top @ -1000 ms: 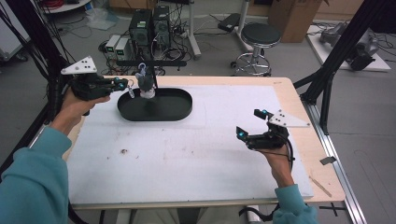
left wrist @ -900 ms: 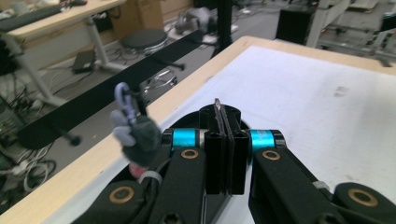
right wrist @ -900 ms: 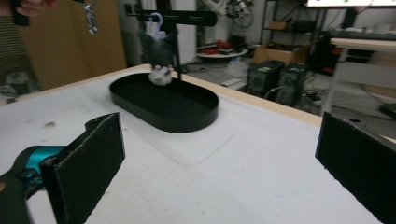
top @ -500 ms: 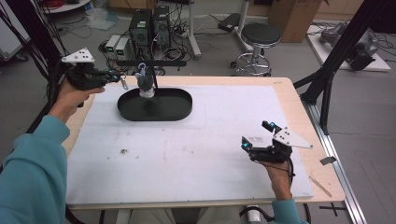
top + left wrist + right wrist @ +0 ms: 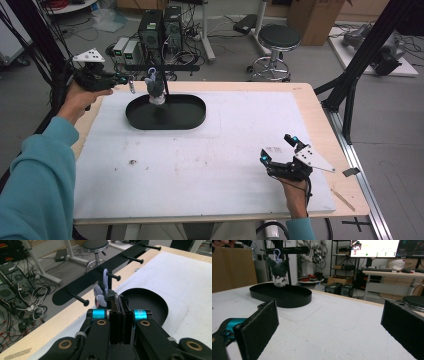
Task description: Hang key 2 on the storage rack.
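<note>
At far left, the left claw (image 5: 120, 80) is held in the air over the table's (image 5: 210, 165) back left corner. In the left gripper view its jaws are pressed flat together with nothing visible between them. A small metal ring or clip (image 5: 132, 88) hangs at its tip in the high view; how it is attached cannot be told. Just right of it stands a black rack (image 5: 162, 67) with a horizontal bar of pegs, its post rising from an oval black tray (image 5: 192, 117). A small grey plush toy (image 5: 156, 90) hangs from one peg by a pale purple loop (image 5: 105, 277), above the tray's left half. White sheeting covers the table's centre. At right, near the front edge, the right claw (image 5: 278, 149) rests low over the sheet, released, its jaws spread wide and empty, well apart from the tray.
</note>
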Motion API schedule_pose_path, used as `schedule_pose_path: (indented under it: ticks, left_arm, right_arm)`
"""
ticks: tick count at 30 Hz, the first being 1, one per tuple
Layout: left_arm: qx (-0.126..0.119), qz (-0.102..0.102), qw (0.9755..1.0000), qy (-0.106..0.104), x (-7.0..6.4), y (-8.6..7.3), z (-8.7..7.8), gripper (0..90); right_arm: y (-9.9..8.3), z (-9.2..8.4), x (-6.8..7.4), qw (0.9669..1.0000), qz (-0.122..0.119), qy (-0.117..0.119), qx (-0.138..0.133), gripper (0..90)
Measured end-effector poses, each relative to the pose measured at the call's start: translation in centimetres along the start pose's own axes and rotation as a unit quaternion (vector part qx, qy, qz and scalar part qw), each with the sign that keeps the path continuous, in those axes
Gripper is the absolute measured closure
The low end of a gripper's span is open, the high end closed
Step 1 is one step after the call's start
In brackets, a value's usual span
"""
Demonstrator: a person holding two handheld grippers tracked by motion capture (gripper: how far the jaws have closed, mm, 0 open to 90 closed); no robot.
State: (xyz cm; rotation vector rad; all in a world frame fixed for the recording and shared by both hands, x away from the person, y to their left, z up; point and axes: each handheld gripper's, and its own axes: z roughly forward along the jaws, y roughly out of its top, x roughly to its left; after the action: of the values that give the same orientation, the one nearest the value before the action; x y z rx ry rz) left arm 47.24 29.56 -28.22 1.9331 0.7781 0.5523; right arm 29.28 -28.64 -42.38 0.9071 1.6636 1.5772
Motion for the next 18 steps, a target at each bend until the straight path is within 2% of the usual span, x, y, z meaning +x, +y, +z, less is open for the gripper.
schedule_pose_path:
  ticks: [3, 12, 15, 18]
  left_arm:
    - [0.008, -0.004, 0.9999, 0.006, 0.3, -0.2, 0.3, 88.4]
    - [0.002, -0.018, 0.9996, 0.021, 0.8, -0.4, 0.7, 88.4]
    - [-0.006, -0.023, 0.9995, 0.021, 1.0, -0.4, 0.7, 88.4]
    - [-0.003, -0.022, 0.9995, 0.023, 1.1, -0.4, 0.8, 88.4]
  right_arm:
    - [-0.3, 0.1, -0.3, 1.0000, 0.007, 0.002, -0.001, 0.6]
    - [-1.1, 0.5, -0.3, 1.0000, -0.003, -0.005, 0.002, 0.6]
    - [-1.4, 0.6, -0.2, 0.9999, 0.004, -0.008, 0.008, 0.6]
    - [-1.4, 0.6, 0.0, 0.9999, 0.004, -0.008, 0.006, 0.6]
